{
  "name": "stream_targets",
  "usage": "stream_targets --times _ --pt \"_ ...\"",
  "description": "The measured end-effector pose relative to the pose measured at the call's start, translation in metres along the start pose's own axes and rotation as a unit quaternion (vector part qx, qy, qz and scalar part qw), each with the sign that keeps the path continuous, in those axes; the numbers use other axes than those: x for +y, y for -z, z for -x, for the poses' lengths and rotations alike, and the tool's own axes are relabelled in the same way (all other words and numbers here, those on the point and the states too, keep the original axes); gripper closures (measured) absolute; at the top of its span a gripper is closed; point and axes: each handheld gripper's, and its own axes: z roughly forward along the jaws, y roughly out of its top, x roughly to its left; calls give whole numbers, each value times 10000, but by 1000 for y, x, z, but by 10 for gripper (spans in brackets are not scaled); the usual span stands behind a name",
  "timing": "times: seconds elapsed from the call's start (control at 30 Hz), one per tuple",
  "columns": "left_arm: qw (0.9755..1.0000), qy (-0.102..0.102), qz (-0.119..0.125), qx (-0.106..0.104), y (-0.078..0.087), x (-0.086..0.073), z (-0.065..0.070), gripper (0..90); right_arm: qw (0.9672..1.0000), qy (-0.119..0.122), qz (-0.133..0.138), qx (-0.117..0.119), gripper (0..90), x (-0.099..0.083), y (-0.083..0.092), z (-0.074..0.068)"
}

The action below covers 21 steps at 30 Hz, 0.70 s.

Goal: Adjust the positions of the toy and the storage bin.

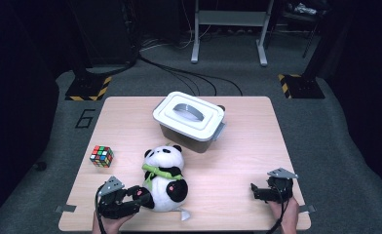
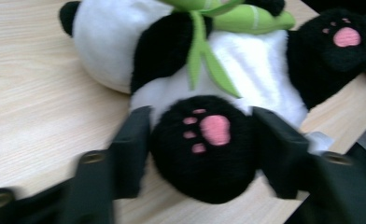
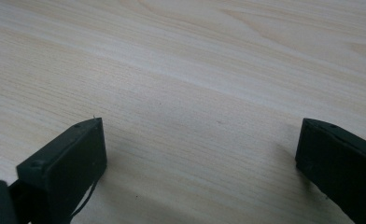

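Toy panda (image 1: 163, 180) lies on its back near the front edge of the wooden table (image 1: 238, 161), head twd the far side, green bamboo piece (image 1: 162, 171) across its chest. Left gripper (image 1: 139, 196) sits at the table's front-left corner, pointed right at the panda's lower end. In the left gripper view the jaws stand either side of one black foot (image 2: 204, 144) w/ pink paw pad; both pads are against the fur, so the gripper is clamped on that foot, about half closed. The other foot (image 2: 335, 46) shows upper right in that view, clear of the jaws. Right gripper (image 1: 258, 191) rests at the front-right part of the table, well apart from the panda; its jaws are spread wide w/ bare wood betw them, nothing held. Also on the table: white-lidded box (image 1: 189, 121) w/ grey handle, beyond the panda nr the middle-back, lid on; colour puzzle cube (image 1: 102, 156) to the left of the panda's head, near but not touching.
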Motion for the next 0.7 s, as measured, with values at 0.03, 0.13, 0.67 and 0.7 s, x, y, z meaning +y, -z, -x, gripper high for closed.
stream_targets --times 0.03,0.13,0.67,0.7 --pt "10000 -7 28 -20 0 -1 -1 510 10000 -1 0 0 10 0 0 0" --pt "9999 -53 -23 -99 1 -1 -4 588 10000 -7 2 -4 10 0 0 0" --pt "9973 -452 -420 -406 11 25 -48 644 10000 -9 4 -5 10 0 0 0" --pt "9972 -467 -412 -423 11 26 -51 644 10000 -9 2 -5 10 0 0 0"
